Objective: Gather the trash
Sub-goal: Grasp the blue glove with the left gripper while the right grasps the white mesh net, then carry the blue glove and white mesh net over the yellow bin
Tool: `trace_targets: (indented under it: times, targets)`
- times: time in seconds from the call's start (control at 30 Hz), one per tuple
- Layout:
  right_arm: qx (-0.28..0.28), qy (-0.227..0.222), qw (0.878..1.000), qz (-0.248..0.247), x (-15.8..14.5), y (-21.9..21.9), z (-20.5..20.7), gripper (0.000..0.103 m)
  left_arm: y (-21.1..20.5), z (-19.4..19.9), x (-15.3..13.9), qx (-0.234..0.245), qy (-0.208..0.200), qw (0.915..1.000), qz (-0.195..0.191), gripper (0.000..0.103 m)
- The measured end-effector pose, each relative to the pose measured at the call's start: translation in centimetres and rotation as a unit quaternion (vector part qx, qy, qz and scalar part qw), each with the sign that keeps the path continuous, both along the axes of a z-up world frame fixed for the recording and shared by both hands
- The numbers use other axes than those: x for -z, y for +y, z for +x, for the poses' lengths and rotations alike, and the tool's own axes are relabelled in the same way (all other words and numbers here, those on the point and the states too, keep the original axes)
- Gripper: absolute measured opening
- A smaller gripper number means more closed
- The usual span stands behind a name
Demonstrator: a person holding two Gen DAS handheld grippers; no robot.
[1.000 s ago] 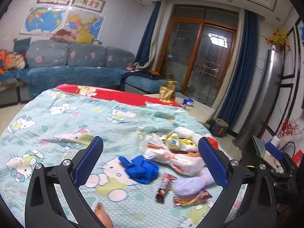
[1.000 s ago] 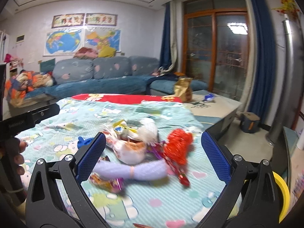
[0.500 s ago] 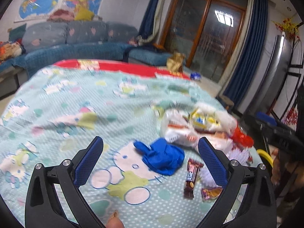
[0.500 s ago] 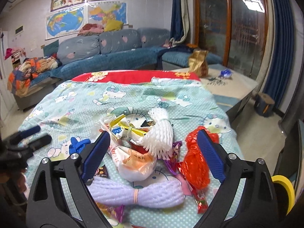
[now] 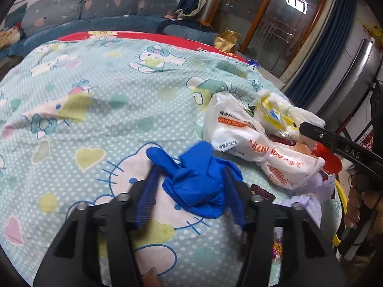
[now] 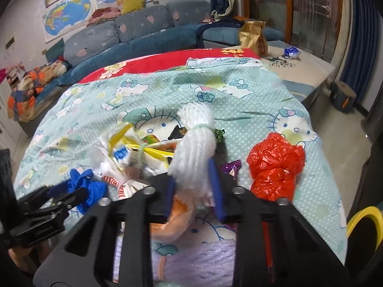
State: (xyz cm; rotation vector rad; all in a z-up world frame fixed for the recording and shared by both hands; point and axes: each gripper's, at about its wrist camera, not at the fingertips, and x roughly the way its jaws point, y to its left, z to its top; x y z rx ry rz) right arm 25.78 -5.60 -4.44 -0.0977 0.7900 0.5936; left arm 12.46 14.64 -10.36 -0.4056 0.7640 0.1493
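Trash lies heaped on the cartoon-print bedspread (image 5: 100, 91) at the bed's right side, and all of it looks light, soft and crushable, so I take each piece across its bunched middle: my right gripper (image 6: 194, 186), its jaws just closing, pinches the white foam net (image 6: 195, 148), and my left gripper (image 5: 190, 191), also just closing, squeezes the crumpled blue glove (image 5: 198, 181). Largest down, the printed white bag (image 5: 241, 138), red plastic bag (image 6: 275, 165), lilac foam net (image 6: 198, 260) and small snack wrapper (image 5: 262, 192) crowd close, so loose folds may snag or drag a neighbour.
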Motion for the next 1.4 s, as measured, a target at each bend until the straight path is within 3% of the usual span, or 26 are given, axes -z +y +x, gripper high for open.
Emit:
trace_targets:
  times: [0.1,0.2,0.43,0.67,1.4]
  targets:
    - [-0.004,-0.011,1.0,0.016,-0.5,-0.4,-0.6,0.014,-0.2,-0.5,-0.5,0.007,-0.009,0.9999,0.002,0.021]
    - [0.002,-0.022,0.999,0.037,-1.4,-1.3,-1.2,0.013,-0.3,-0.9,-1.3,0.011,-0.021,0.9997,0.007,0.011]
    - [0.015,-0.045,0.995,0.082,-3.8,-4.3,-2.8,0.013,-0.6,-2.7,-5.4,0.016,-0.078,0.9968,0.012,0.009]
    - [0.027,-0.057,0.991,0.117,-5.4,-8.0,-5.2,0.013,-4.1,-3.3,-9.6,0.057,-0.128,0.9899,0.018,0.009]
    - [0.096,-0.091,0.984,0.122,-6.6,-17.2,-9.2,0.013,-15.5,-1.7,-12.6,0.169,-0.166,0.9712,0.026,0.009]
